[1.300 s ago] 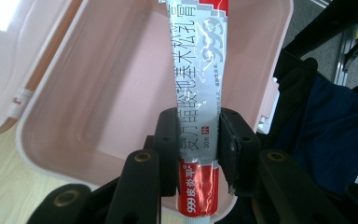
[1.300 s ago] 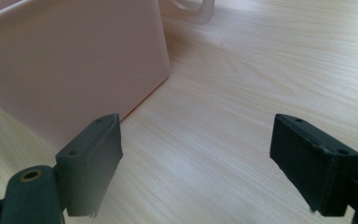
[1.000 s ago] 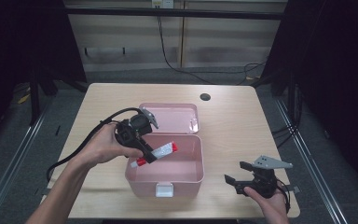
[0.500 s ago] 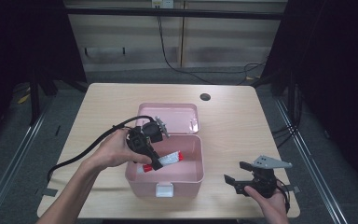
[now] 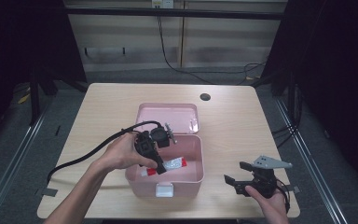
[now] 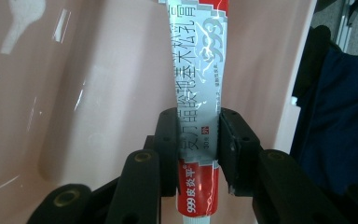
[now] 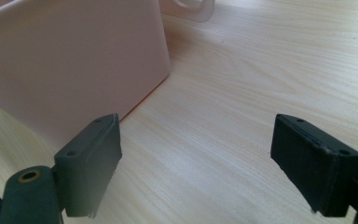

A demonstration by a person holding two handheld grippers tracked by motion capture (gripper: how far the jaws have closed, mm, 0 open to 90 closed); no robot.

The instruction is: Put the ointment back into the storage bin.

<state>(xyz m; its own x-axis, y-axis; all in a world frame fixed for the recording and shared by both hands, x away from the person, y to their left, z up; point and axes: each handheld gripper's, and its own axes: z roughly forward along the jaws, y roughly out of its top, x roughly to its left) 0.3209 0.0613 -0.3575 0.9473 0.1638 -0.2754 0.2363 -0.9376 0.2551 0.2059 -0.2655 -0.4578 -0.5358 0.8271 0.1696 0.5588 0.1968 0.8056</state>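
A pink box [image 5: 186,179] with its lid [image 5: 168,116] folded back stands mid-table. Inside it, my left gripper [image 5: 159,169] is shut on a red and silver ointment tube [image 5: 171,164]. In the left gripper view the pads [image 6: 230,140] clamp the tube [image 6: 198,88] near its red end, and the silver end reaches toward the box's inner wall [image 6: 74,93]. Whether the tube touches the box floor I cannot tell. My right gripper [image 5: 237,173] rests open on the table to the right of the box. Its jaws [image 7: 196,158] hold nothing; the box's outer wall [image 7: 70,60] is beside them.
A black cable [image 5: 88,151] trails from the left gripper across the table's left half. A round hole [image 5: 205,97] lies in the tabletop behind the lid. The table's front edge runs just below the right hand.
My left gripper has carried the tube to the right and down into the pink box. The right gripper has stayed where it was.
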